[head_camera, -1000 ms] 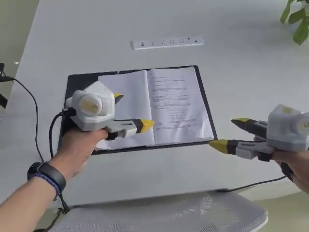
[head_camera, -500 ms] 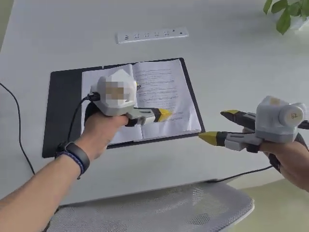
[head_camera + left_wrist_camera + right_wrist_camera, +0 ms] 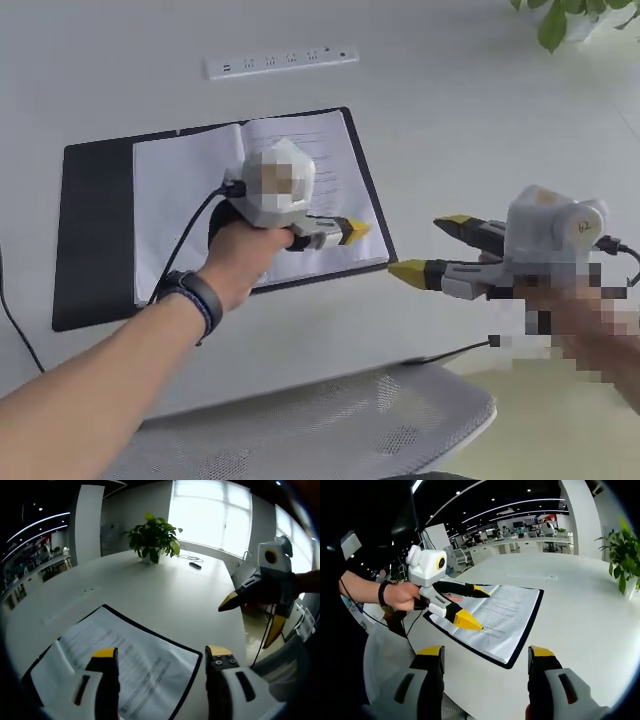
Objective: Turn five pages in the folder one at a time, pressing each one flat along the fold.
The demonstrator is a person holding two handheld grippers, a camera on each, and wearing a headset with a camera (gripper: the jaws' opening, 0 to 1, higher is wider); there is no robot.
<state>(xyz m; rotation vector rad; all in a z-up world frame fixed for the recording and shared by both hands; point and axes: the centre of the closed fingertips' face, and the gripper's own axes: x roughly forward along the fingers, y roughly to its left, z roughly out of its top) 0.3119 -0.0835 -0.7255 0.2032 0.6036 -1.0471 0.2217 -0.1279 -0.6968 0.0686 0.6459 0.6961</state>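
Worktop (image 3: 480, 130): one, white, wide, with the folder lying on it.
Chair (image 3: 330, 420): one, with a grey mesh back, at the worktop's near edge.
Folder (image 3: 95, 230): one, black, lying open and flat on the worktop, left of centre in the head view. Its right edge runs between the two tongs.
Pages (image 3: 180, 190): white printed sheets spread to both sides of the fold (stacked too closely to count).
Plant (image 3: 560, 20): one, green leaves at the far right, well apart from the folder.
Strip (image 3: 282, 61): one white power strip beyond the folder's far edge, not touching it.
Right tongs (image 3: 432, 246): one, jaws spread wide with nothing between them. The yellow tips point toward the folder from its right. They are over bare worktop near the folder's lower right corner (clear of the cover).
Left tongs (image 3: 162, 652): one, jaws parted and empty, over the right-hand page near its lower right corner. I cannot tell whether the tips touch the paper.
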